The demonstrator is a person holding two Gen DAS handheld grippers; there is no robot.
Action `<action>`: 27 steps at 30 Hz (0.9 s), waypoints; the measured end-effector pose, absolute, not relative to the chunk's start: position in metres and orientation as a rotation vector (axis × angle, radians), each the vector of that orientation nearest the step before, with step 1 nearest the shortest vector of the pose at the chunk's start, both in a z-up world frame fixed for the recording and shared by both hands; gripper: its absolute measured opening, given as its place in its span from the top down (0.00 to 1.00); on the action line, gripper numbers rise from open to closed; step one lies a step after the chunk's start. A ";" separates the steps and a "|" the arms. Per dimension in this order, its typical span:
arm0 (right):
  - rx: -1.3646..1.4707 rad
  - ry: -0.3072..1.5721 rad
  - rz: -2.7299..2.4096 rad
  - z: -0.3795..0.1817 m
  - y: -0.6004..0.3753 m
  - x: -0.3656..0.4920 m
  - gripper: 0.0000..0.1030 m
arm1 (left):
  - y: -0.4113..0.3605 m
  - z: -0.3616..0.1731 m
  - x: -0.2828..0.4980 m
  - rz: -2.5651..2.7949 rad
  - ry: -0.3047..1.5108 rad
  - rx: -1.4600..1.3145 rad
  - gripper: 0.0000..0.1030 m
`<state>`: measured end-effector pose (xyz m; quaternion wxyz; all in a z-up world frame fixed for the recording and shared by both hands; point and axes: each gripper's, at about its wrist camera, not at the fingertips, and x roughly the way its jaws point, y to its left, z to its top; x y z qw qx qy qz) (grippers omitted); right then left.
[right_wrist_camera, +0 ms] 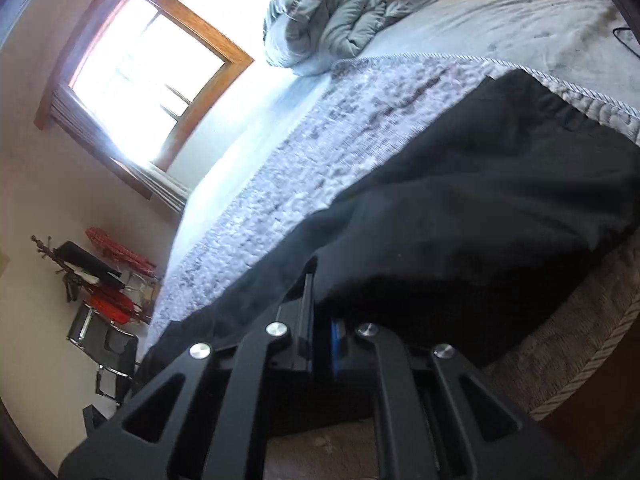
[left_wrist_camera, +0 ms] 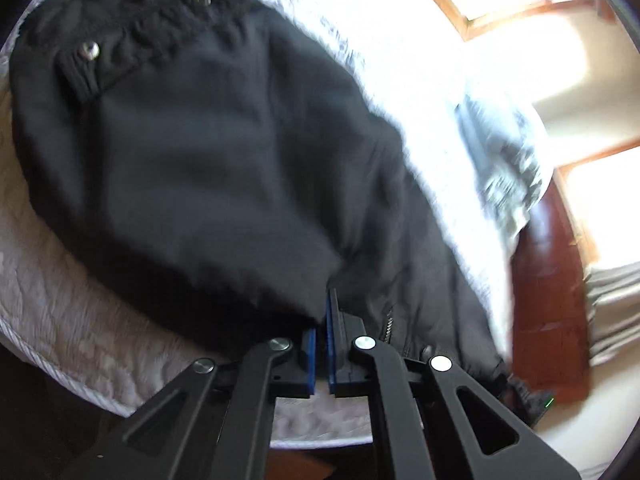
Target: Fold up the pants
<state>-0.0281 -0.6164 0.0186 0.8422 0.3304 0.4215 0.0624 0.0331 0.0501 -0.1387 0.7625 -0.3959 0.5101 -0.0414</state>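
Black pants (left_wrist_camera: 208, 168) lie spread on quilted bed (left_wrist_camera: 60, 300). Left hand-held gripper (left_wrist_camera: 321, 320) pinched closed on pants' near edge. Right hand-held gripper (right_wrist_camera: 320, 300) likewise clamped on pants fabric (right_wrist_camera: 460, 208). Bundled duvet (right_wrist_camera: 332, 16) at bed's far end.

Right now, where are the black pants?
The black pants lie spread on the grey quilt near the bed's edge, with both the left gripper and right gripper pinching their near edge.

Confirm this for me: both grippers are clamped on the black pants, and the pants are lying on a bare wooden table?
Not a table. The pants lie on a bed with a pale quilt, as the right wrist view shows. The left gripper and right gripper do both look clamped on the fabric.
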 end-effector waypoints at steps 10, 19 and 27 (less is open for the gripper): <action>0.813 0.953 0.010 -0.010 -0.657 -0.055 0.68 | 0.060 -0.148 0.038 -0.150 1.159 -0.889 0.94; 0.728 0.869 -0.001 0.024 -0.678 -0.043 0.97 | 0.054 -0.147 0.044 -0.154 1.170 -0.856 0.90; 0.718 1.038 -0.082 -0.016 -0.688 -0.042 0.85 | 0.052 -0.149 0.046 -0.145 1.184 -0.847 0.87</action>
